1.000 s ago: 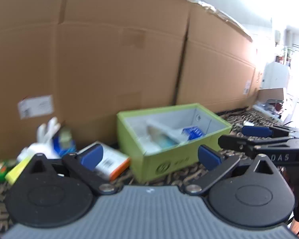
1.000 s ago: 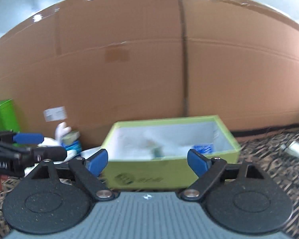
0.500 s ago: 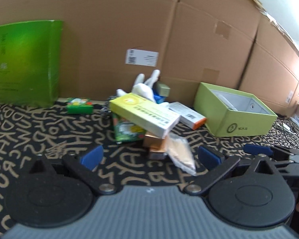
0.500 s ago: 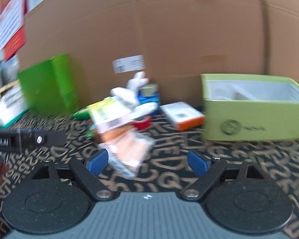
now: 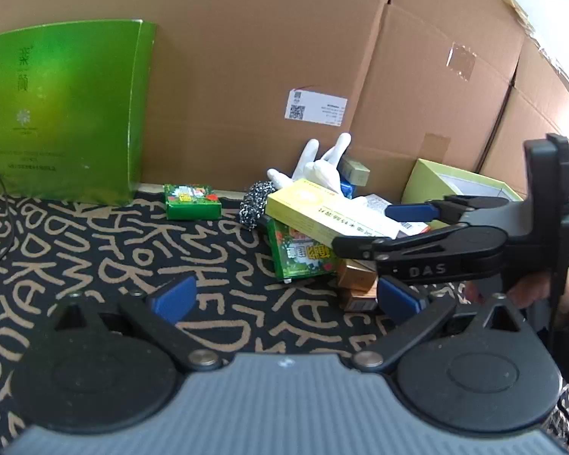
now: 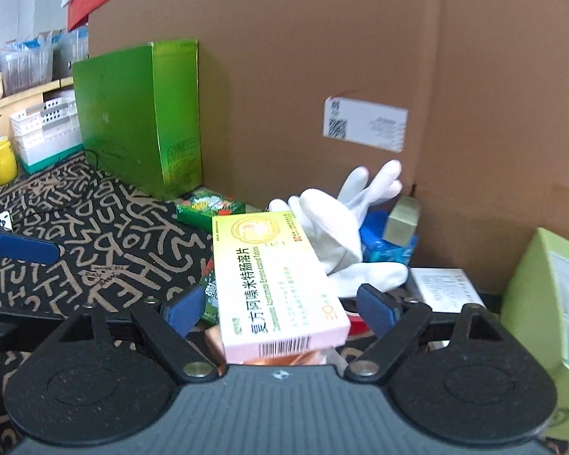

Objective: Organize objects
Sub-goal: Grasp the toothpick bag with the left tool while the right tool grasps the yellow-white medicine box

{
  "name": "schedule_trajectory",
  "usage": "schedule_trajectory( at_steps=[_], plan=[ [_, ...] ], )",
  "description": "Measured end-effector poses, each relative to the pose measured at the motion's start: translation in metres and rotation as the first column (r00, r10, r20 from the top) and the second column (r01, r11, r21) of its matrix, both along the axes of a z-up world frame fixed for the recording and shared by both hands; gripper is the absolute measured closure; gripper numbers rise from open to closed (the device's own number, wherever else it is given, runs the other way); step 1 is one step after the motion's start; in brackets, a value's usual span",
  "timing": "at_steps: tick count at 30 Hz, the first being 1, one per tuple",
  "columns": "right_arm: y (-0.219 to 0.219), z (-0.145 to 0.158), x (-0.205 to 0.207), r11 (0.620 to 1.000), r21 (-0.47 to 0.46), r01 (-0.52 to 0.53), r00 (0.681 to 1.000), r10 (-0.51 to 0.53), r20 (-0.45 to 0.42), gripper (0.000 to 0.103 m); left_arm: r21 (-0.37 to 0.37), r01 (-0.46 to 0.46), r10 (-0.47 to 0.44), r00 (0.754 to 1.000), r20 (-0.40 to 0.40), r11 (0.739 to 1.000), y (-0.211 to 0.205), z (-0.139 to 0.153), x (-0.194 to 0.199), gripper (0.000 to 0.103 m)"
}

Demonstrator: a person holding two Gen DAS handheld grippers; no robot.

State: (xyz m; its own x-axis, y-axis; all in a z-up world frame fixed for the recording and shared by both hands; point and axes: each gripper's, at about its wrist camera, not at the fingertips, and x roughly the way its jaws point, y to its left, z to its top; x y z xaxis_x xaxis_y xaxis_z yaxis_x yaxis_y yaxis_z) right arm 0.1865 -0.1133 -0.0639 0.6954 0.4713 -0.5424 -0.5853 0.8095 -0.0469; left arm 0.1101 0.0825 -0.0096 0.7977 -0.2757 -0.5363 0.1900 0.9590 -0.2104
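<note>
A pile of small items lies on the patterned cloth: a yellow medicine box (image 6: 273, 284) on top, also in the left wrist view (image 5: 322, 210), a green printed box (image 5: 303, 254) under it, a white glove (image 6: 337, 223), brown cartons (image 5: 354, 284). My right gripper (image 6: 280, 311) is open, its blue pads either side of the yellow box's near end, not pressing it. It also shows in the left wrist view (image 5: 375, 227). My left gripper (image 5: 284, 297) is open and empty over the cloth, left of the pile.
Big cardboard boxes (image 5: 265, 57) wall the back. A tall green box (image 5: 60, 113) stands at left, a small green packet (image 5: 191, 201) before it. The lime open box (image 6: 550, 303) sits at right. A cable (image 5: 0, 235) lies far left. Shelves with bins (image 6: 38, 129) stand beyond.
Both grippers swung left from the lime box to the pile. The right gripper closed in until the yellow box lies between its open fingers.
</note>
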Motion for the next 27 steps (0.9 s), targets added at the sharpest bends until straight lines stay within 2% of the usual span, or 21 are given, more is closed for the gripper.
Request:
schedule_trajectory(
  at_steps=[1,3,6,8,11,14,18,19,20,21,23,27],
  plan=[
    [-0.002,-0.001,0.001,1.0,0.006,0.001,1.0,-0.001,-0.011,0.026,0.001,0.004,-0.004,1.0,-0.003,1.0,-0.001,-0.001,0.003,0.0],
    [-0.014,0.001,-0.005,0.996,0.071,0.051,0.999,-0.05,-0.019,0.028,-0.002,0.022,-0.022,1.0,-0.004,1.0,-0.006,-0.002,0.008,0.0],
    [-0.05,0.004,-0.031,0.979,0.155,0.132,0.991,-0.135,0.015,0.03,-0.007,0.079,-0.079,0.997,-0.005,0.997,-0.021,-0.005,0.015,0.0],
    [-0.078,0.001,-0.052,0.965,0.164,0.204,0.977,-0.212,0.028,0.03,-0.001,0.125,-0.125,0.992,-0.011,0.992,-0.035,-0.007,0.019,0.005],
    [-0.116,-0.008,-0.081,0.939,0.159,0.305,0.95,-0.312,0.02,0.031,-0.027,0.21,-0.211,0.976,-0.044,0.977,-0.059,-0.011,0.026,0.018],
    [-0.141,-0.018,-0.105,0.926,0.147,0.346,0.937,-0.348,-0.018,0.032,-0.04,0.265,-0.267,0.961,-0.071,0.963,-0.088,-0.02,0.028,0.02],
    [-0.15,-0.027,-0.127,0.925,0.1,0.367,0.93,-0.367,-0.016,0.033,-0.05,0.261,-0.265,0.957,-0.117,0.964,-0.119,-0.035,0.039,0.044],
    [-0.151,-0.028,-0.131,0.927,0.093,0.363,0.932,-0.363,-0.022,0.033,-0.056,0.247,-0.253,0.959,-0.13,0.967,-0.122,-0.038,0.043,0.046],
    [-0.151,-0.029,-0.135,0.929,0.093,0.358,0.934,-0.357,-0.033,0.033,-0.067,0.23,-0.238,0.96,-0.145,0.971,-0.125,-0.041,0.045,0.057],
    [-0.151,-0.031,-0.137,0.933,0.088,0.349,0.937,-0.346,-0.048,0.033,-0.08,0.214,-0.224,0.962,-0.159,0.974,-0.126,-0.043,0.048,0.073],
    [-0.149,-0.032,-0.14,0.942,0.076,0.327,0.944,-0.323,-0.063,0.033,-0.108,0.201,-0.219,0.955,-0.198,0.974,-0.126,-0.051,0.054,0.09],
    [-0.148,-0.03,-0.142,0.942,0.068,0.328,0.944,-0.325,-0.057,0.032,-0.161,0.235,-0.267,0.937,-0.225,0.959,-0.118,-0.057,0.049,0.094]
  ],
)
